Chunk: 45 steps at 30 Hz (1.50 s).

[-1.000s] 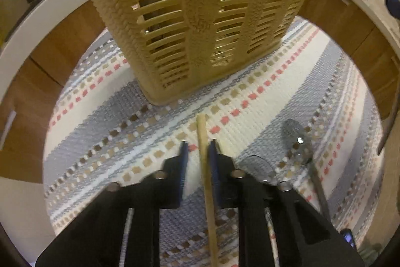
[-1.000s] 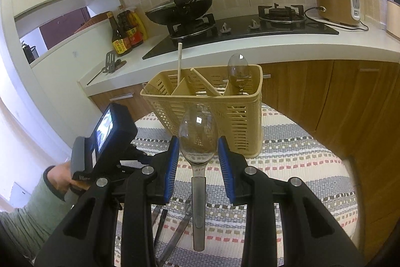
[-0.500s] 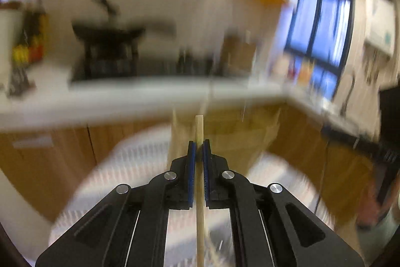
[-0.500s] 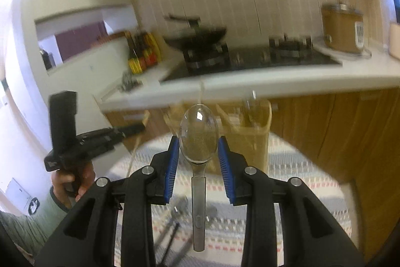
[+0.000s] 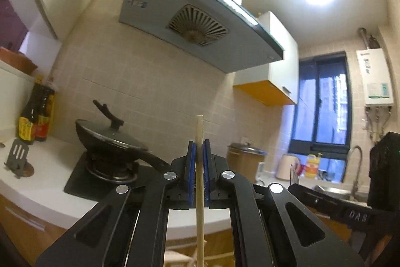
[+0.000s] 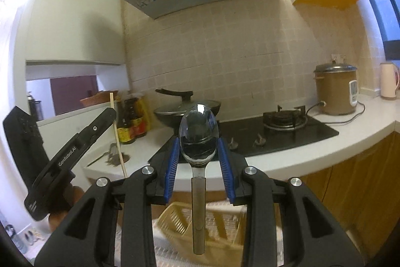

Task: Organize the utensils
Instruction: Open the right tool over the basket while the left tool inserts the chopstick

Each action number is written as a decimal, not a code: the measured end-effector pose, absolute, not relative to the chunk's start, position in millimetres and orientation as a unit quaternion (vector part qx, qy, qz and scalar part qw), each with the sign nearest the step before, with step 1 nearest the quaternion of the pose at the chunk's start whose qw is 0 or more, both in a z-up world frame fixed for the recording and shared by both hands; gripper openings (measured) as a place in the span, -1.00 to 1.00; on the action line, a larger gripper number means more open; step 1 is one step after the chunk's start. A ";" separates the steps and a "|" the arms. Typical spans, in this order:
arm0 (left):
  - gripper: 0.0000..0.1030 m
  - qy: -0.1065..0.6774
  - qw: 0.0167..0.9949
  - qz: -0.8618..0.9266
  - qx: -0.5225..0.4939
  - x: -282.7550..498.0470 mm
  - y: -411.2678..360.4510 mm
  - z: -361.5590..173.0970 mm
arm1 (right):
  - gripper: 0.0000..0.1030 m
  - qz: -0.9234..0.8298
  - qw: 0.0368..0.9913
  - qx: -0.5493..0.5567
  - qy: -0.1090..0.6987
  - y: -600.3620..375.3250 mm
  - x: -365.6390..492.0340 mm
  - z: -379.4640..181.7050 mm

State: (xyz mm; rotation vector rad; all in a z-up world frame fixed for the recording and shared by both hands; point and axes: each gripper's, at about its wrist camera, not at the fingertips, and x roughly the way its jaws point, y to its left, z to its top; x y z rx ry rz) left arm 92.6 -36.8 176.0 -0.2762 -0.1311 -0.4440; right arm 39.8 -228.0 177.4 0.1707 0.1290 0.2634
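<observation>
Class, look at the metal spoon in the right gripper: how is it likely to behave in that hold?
The spoon looks polished, so it may slip. The fingers flank its rounded bowl, so it could pivot. Its handle hangs below the grip, probably staying stiff, above the basket.

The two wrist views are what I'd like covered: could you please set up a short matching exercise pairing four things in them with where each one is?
Things:
1. wooden chopstick
2. metal spoon
3. yellow basket
4. lidded wok

Places:
A. on the stove burner
B. low down, behind the right gripper
C. clamped upright in the left gripper
D. bowl up between the right gripper's blue pads

Pairs: 1-C, 2-D, 3-B, 4-A
</observation>
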 end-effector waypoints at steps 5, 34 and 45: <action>-0.93 -0.037 0.968 -0.189 -0.158 134.1 -32.4 157.2 | -0.44 0.083 0.994 0.049 0.053 -206.8 72.2 151.1; -0.28 0.081 0.971 -0.202 -0.095 63.5 14.3 116.1 | 0.15 0.072 0.988 0.000 0.136 -213.9 -28.6 106.4; -0.23 0.427 0.859 -0.279 0.035 51.1 -29.7 -1.5 | -0.03 0.106 0.915 0.027 0.387 -206.4 -28.8 33.3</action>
